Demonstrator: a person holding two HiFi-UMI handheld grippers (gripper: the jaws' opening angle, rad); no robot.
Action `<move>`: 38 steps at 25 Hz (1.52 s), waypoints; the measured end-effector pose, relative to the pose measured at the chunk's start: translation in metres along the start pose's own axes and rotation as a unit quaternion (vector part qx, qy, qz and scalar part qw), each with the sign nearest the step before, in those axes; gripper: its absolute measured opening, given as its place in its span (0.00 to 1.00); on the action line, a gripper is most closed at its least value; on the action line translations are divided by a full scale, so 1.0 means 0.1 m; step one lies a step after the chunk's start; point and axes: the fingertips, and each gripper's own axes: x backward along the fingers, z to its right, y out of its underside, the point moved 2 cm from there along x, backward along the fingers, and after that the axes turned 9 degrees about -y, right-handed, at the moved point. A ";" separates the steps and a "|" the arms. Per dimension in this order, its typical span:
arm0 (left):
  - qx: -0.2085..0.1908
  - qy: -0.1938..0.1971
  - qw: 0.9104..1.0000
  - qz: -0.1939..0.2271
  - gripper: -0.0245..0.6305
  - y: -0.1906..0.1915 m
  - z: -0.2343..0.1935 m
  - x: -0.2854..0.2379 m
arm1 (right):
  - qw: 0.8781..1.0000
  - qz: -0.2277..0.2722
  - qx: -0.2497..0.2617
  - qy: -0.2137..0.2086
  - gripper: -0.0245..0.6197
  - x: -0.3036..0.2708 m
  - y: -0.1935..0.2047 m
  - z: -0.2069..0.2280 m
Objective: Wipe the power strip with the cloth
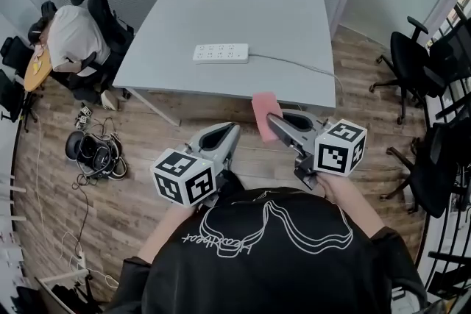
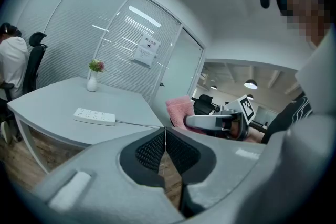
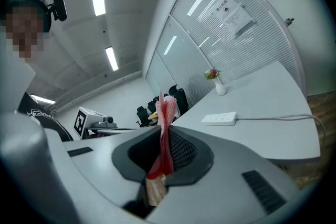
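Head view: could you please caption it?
Right hand-held gripper clamps a pink cloth, short of the white rectangular power strip.

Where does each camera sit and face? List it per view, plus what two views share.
Head view: on the person's head, looking steeply down at the table; shows chest, left tongs, right tongs.
Left gripper view: rides the left tongs, facing the table past shut jaws.
Right gripper view: rides the right tongs, shut on the cloth, facing the table.
Shared: both gripper views show the power strip.

Head view looks steeply down; both gripper views share the distant power strip point(image 1: 220, 53).
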 end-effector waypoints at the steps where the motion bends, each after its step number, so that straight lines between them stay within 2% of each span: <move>1: 0.002 0.000 1.000 0.002 0.06 -0.02 -0.10 -0.01 | 1.000 -0.002 0.001 0.002 0.10 -0.09 -0.01 0.04; 5: 0.015 0.003 1.000 0.003 0.06 -0.16 -0.49 -0.10 | 1.000 -0.005 -0.002 0.013 0.10 -0.42 -0.13 0.20; 10: 0.030 0.012 0.999 -0.011 0.06 -0.45 -1.18 -0.25 | 0.999 0.008 -0.042 0.021 0.10 -1.06 -0.42 0.50; 12: 0.036 0.015 0.999 -0.017 0.06 -0.54 -1.47 -0.32 | 0.998 0.006 -0.052 0.032 0.10 -1.32 -0.49 0.63; 16: 0.036 0.025 0.999 -0.028 0.06 -0.61 -1.79 -0.46 | 0.996 0.009 -0.065 0.055 0.10 -1.56 -0.53 0.81; 23: 0.034 0.060 0.996 -0.060 0.06 -0.88 -2.62 -0.85 | 0.991 0.012 -0.089 0.103 0.09 -2.26 -0.72 1.31; 31: 0.013 0.087 0.992 -0.091 0.06 -0.93 -3.15 -1.19 | 0.984 0.026 -0.103 0.141 0.09 -2.71 -0.81 1.72; 38: 0.019 0.091 0.990 -0.105 0.06 -0.97 -3.59 -1.45 | 0.981 0.004 -0.110 0.162 0.09 -3.11 -0.76 2.04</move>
